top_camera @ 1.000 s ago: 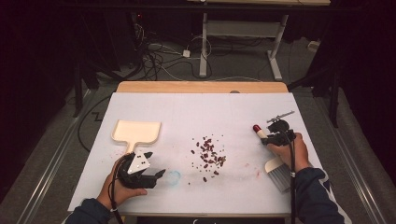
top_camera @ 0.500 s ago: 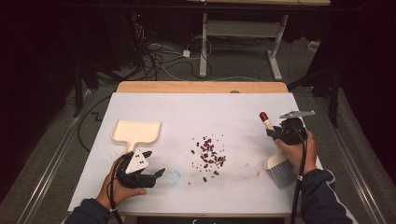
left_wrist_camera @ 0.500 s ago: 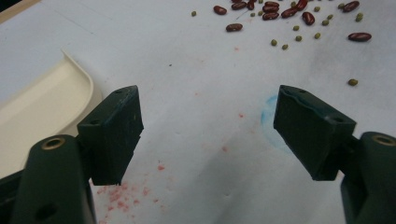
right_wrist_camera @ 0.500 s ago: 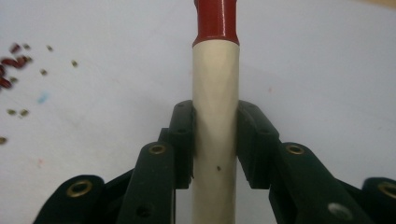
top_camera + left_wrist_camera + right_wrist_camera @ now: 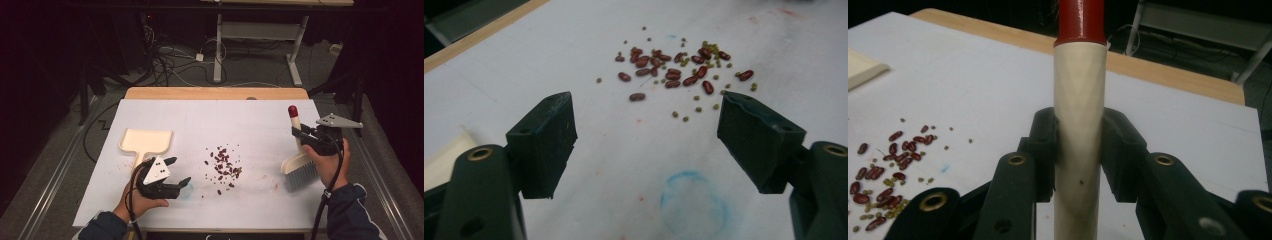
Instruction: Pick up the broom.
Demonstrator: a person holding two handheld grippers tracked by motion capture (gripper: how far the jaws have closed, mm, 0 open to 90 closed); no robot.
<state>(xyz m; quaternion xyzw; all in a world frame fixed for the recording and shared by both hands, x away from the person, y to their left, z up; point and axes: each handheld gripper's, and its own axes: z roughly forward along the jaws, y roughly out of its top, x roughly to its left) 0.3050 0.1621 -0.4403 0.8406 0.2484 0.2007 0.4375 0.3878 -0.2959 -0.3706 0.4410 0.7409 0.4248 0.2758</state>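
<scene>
The right gripper (image 5: 300, 136) is clamping the brush (image 5: 298, 161) handle to the right of the beans (image 5: 223, 165), while the left gripper (image 5: 176, 174) is gaping wide and empty just left of them, beside the dustpan (image 5: 146, 142).

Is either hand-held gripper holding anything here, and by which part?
The right hand-held gripper is shut on the brush, clamping its pale wooden handle just below the red tip. The left hand-held gripper is open and holds nothing.

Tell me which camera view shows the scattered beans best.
The left gripper view: the beans lie close and sharp on the white table, red ones and small green ones told apart. The high view shows the whole pile, but small. The right gripper view catches part of it at its left edge.
</scene>
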